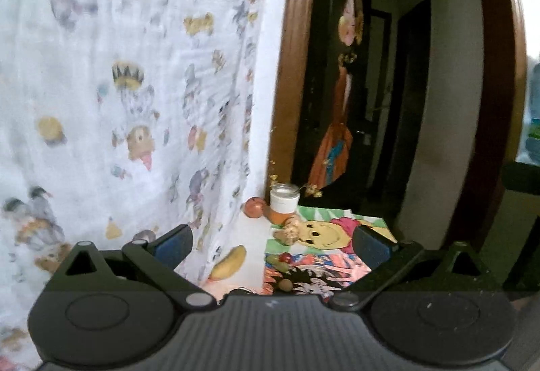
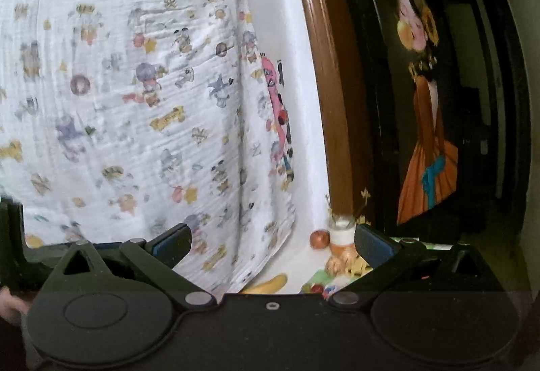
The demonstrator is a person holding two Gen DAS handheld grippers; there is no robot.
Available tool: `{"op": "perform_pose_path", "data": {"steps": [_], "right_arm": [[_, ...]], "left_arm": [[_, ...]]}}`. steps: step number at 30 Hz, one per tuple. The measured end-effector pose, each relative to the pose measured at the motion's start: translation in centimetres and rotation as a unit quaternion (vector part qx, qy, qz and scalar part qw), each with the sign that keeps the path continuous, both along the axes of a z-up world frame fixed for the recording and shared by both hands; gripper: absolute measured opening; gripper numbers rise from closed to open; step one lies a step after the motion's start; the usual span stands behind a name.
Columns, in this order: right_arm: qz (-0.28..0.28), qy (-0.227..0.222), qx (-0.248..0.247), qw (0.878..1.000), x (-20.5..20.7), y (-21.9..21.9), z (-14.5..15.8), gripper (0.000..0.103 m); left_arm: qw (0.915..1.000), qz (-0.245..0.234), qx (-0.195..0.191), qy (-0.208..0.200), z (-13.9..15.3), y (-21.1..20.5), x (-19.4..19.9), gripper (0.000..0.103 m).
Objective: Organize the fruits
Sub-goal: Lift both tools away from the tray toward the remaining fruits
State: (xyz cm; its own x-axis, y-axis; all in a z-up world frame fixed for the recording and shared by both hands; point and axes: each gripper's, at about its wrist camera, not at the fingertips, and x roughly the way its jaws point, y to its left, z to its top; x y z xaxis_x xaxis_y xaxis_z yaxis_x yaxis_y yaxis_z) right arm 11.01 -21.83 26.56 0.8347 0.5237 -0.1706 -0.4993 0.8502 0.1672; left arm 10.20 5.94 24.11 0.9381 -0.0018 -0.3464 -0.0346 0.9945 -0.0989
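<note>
A yellow banana [image 1: 228, 263] lies on the white surface by the hanging cloth. A red apple [image 1: 253, 207] sits at the back beside a white jar [image 1: 284, 199]. A small red fruit [image 1: 286, 257], a green one and a brownish round fruit [image 1: 285, 285] lie on the cartoon mat [image 1: 334, 236]. My left gripper [image 1: 271, 241] is open and empty, above and short of them. In the right wrist view the banana [image 2: 268, 283], apple [image 2: 319, 238] and small red fruit [image 2: 316, 288] show low down. My right gripper [image 2: 271, 241] is open and empty.
A white printed cloth [image 1: 135, 101] hangs on the left, close to the fruits. A brown door frame [image 1: 290, 84] and a dark doorway with a picture [image 1: 337, 135] stand behind. An orange object and a beige knobbly item [image 1: 291, 229] lie by the jar.
</note>
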Motion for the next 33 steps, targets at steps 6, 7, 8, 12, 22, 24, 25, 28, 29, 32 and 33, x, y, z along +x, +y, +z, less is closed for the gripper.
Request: {"op": "perform_pose_path", "data": {"steps": [6, 7, 8, 12, 22, 24, 25, 28, 29, 32, 33], "right_arm": [[-0.007, -0.002, -0.03, 1.0, 5.6, 2.1, -4.6, 0.103], [-0.005, 0.001, -0.036, 0.999, 6.4, 2.4, -5.4, 0.103], [-0.002, 0.002, -0.045, 0.999, 7.3, 2.7, -6.2, 0.103], [0.01, -0.007, -0.097, 0.995, 10.2, 3.7, -9.9, 0.103], [0.079, 0.054, -0.202, 0.975, 16.1, 5.8, -18.7, 0.103], [0.094, 0.061, -0.221, 0.969, 16.8, 6.3, -20.1, 0.103], [0.1, 0.065, -0.231, 0.966, 17.1, 6.6, -20.9, 0.103], [0.112, 0.074, -0.255, 0.957, 18.1, 7.4, -22.9, 0.102], [0.114, 0.078, -0.264, 0.955, 18.4, 7.6, -23.5, 0.102], [0.113, 0.08, -0.291, 0.947, 19.1, 8.2, -25.0, 0.102], [0.116, 0.077, -0.298, 0.944, 19.3, 8.4, -25.4, 0.101]], "left_arm": [[0.9993, 0.017, 0.0, 0.033, -4.3, 1.3, 5.7, 0.103], [0.9991, 0.017, -0.003, 0.04, -5.1, 1.5, 6.5, 0.103], [0.9987, 0.015, -0.007, 0.048, -6.0, 1.8, 7.4, 0.103], [0.9969, 0.014, -0.02, 0.074, -9.3, 2.4, 10.8, 0.103], [0.9923, -0.023, -0.021, 0.12, -17.1, 1.8, 17.6, 0.103], [0.992, -0.037, -0.014, 0.12, -18.1, 1.3, 18.6, 0.103], [0.9919, -0.044, -0.009, 0.119, -18.6, 1.1, 19.1, 0.103], [0.9913, -0.061, 0.007, 0.117, -20.0, 0.2, 20.5, 0.103], [0.991, -0.066, 0.014, 0.116, -20.5, -0.1, 21.1, 0.103], [0.9894, -0.08, 0.035, 0.116, -21.7, -1.0, 22.2, 0.103], [0.9883, -0.087, 0.044, 0.117, -22.1, -1.3, 22.5, 0.103]]}}
